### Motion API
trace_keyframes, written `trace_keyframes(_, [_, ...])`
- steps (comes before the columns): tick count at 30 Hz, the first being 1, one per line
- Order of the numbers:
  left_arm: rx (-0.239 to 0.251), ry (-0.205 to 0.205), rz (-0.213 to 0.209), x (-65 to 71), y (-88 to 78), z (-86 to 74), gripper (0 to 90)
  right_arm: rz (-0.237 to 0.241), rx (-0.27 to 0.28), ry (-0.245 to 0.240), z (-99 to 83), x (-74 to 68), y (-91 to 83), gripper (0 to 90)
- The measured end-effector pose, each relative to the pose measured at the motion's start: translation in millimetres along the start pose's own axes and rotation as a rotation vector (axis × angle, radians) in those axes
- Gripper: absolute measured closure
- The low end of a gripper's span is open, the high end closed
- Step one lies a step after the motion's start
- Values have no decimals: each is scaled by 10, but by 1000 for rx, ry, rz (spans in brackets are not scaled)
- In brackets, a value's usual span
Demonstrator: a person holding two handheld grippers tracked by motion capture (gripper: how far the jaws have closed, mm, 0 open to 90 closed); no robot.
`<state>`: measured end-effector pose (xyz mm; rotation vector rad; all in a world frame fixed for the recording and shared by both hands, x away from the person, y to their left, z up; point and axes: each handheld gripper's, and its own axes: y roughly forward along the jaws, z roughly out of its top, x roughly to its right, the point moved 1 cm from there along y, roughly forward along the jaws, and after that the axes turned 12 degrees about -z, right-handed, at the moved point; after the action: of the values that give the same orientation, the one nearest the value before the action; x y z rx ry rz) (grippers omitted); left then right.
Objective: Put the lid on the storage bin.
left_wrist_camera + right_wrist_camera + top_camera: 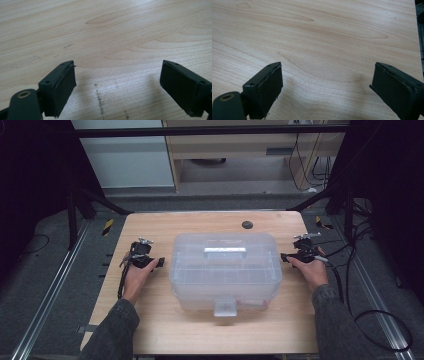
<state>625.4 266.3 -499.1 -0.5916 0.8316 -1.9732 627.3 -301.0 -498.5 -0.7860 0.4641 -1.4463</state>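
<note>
A clear plastic storage box [225, 270] with a closed lid, a top handle and a front latch sits in the middle of the wooden table [150, 320]. My left gripper [142, 255] rests low over the table just left of the box, a hand around it. In the left gripper view its jaws [117, 87] stand wide apart with only bare wood between them. My right gripper [300, 252] sits just right of the box. Its jaws [325, 90] are also spread wide over bare wood, holding nothing.
A small black round grommet [247, 224] is set into the table behind the box. Cables trail from both grippers; the right one loops onto the floor [380, 330]. Dark frame posts stand at both sides, and pale cabinets behind the table.
</note>
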Motion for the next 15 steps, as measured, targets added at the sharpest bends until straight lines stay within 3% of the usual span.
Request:
trace_keyframes(4, [14,7,-14,-4,22,-26,96,-8,-8,21,-8,1,46,92])
trace_keyframes(8, [25,14,-67,5,54,-71,68,-14,-16,19,-29,-29,80,98])
trace_keyframes(15, [36,21,-82,13,74,-91,23,-5,1,38,-62,-88,97,94])
